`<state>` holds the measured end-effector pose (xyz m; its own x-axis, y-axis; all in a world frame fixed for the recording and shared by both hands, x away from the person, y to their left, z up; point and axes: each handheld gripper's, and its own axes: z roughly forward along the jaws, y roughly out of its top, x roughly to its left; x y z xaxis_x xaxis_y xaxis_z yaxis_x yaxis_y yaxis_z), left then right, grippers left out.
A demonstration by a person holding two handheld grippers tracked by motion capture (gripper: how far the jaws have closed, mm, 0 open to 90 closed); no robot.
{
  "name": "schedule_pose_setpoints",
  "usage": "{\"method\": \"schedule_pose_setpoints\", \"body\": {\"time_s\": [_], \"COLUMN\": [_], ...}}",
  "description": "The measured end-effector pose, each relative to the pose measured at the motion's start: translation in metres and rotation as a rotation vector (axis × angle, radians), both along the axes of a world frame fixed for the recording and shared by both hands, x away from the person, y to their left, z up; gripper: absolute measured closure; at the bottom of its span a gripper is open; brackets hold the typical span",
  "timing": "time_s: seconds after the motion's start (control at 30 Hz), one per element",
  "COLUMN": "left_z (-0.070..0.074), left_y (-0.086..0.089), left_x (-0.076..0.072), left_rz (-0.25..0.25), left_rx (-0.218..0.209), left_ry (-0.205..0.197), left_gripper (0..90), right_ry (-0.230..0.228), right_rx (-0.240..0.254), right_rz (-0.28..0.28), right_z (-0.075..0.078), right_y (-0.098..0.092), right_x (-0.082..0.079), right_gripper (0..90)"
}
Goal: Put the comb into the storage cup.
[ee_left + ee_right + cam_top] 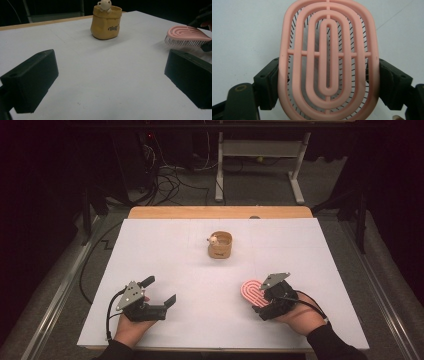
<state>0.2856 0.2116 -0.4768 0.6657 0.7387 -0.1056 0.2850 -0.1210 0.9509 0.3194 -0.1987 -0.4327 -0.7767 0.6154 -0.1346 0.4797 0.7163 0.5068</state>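
Pink vented hairbrush [328, 60] sits clamped by its two long sides between the right gripper's [263, 299] jaws, bristles down, near the tabletop's near right corner. Pickup looks done; the brush seems carried just above the white tabletop [200, 285], though contact is hard to tell. Yellow bag-shaped holder [220, 245] with a small animal figure on its rim stands toward the far edge, centre, well apart. Probably left: carry brush there, drop in. Left gripper [161, 292] rests spread, empty, near left corner.

Brush [251, 291] right of pot [220, 245] (nearer)
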Motion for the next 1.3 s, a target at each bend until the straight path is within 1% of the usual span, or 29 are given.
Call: {"method": "schedule_pose_setpoints", "body": {"time_s": [0.13,0.2,0.23,0.4,0.6,0.73,0.77,0.93,0.97,1.3], "left_z": [0.000,0.000,0.000,-0.001,-0.001,-0.001,-0.001,-0.001,-0.001,0.000], "left_y": [0.000,0.000,0.000,0.000,-0.001,-0.001,-0.001,0.000,0.000,0.000], "left_x": [0.000,0.000,0.000,0.000,0.000,0.000,0.000,-0.001,-0.001,-0.001], "left_rz": [0.000,0.000,0.000,-0.003,-0.008,-0.008,-0.009,-0.009,-0.010,-0.011], "left_rx": [0.000,0.000,-0.001,-0.002,0.000,-0.004,-0.005,-0.010,-0.009,-0.011], "left_ry": [0.003,0.003,0.004,0.008,0.014,0.014,0.015,0.019,0.017,0.022], "left_gripper": [0.0,0.0,0.0,0.0,0.0,0.0,0.0,0.0,0.0,0.0], "right_ry": [-0.010,-0.016,-0.021,-0.035,-0.078,-0.124,-0.134,-0.177,-0.197,-0.314], "right_rx": [0.003,0.011,0.024,0.045,0.084,0.117,0.122,0.136,0.143,0.275], "right_rz": [-0.001,-0.001,-0.004,-0.001,-0.014,-0.028,-0.038,-0.049,-0.051,-0.071], "right_z": [0.002,0.003,0.004,0.003,0.004,0.007,0.007,0.005,0.005,0.009], "right_y": [-0.003,-0.002,-0.001,0.003,0.009,0.014,0.016,0.025,0.027,0.036], "right_x": [0.000,0.000,0.000,-0.001,0.004,0.007,0.007,0.011,0.011,0.012], "right_gripper": [19.9,19.8,19.8,19.9,19.8,19.9,19.9,19.9,19.9,19.9]}}
